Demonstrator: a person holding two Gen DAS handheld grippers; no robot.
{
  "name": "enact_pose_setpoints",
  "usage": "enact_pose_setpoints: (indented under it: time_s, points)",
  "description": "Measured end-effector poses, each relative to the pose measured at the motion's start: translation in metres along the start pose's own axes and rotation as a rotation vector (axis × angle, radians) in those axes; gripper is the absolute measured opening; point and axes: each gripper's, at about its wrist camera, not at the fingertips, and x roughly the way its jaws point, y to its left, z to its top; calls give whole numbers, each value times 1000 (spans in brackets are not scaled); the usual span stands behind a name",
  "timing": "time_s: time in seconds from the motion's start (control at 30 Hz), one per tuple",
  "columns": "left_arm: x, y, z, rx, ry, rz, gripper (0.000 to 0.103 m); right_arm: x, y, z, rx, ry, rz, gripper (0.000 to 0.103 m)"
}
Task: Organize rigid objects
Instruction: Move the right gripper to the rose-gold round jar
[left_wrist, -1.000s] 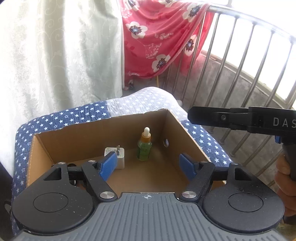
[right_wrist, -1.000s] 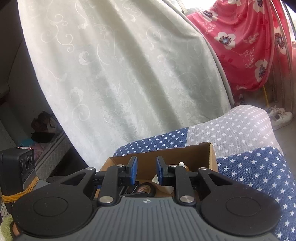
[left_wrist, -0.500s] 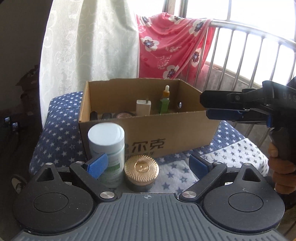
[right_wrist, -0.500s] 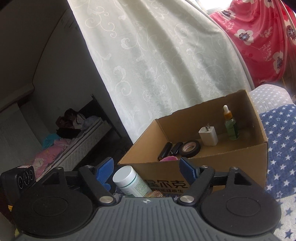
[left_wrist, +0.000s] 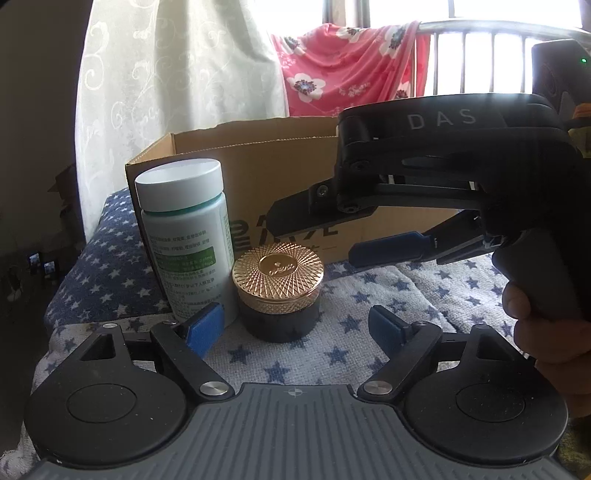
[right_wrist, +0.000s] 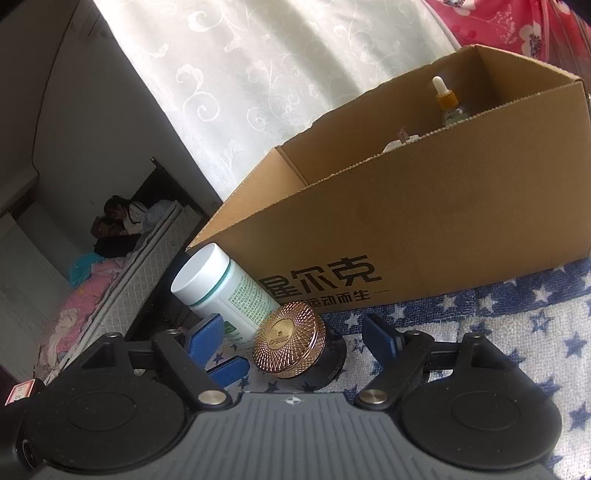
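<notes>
Closing in on the gold-lidded jar (left_wrist: 277, 291), you have both tools spread wide and holding nothing. It stands on the star-print blanket (left_wrist: 424, 291) just in front of the cardboard box (right_wrist: 443, 206), touching or nearly touching the white pill bottle (left_wrist: 186, 240). Your right gripper (right_wrist: 293, 334) frames it best, so lower that one until the pads straddle the dark body below the lid, keep your left gripper (left_wrist: 295, 326) clear, and squeeze gently to avoid nudging the bottle.
</notes>
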Motion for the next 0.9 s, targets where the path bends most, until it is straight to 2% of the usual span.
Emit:
enact_pose_setpoints:
  time_s: [0.1, 0.27, 0.4, 0.63, 0.9]
  points:
    - [4, -1, -1, 9, -3, 2, 81, 8, -6, 1, 22, 25, 13, 72]
    - [11, 3, -2, -37, 8, -42, 77, 17, -9, 1, 46, 71, 40, 60]
    - [10, 5, -2, -50, -7, -51, 76, 15, -7, 1, 41, 78, 21, 58]
    - [5, 2, -3, -95, -12, -140, 76, -2, -4, -1, 49, 74, -54, 58]
    - [-1, -13, 0, -73, -12, -229, 74, -34, -11, -10, 93, 59, -124, 58]
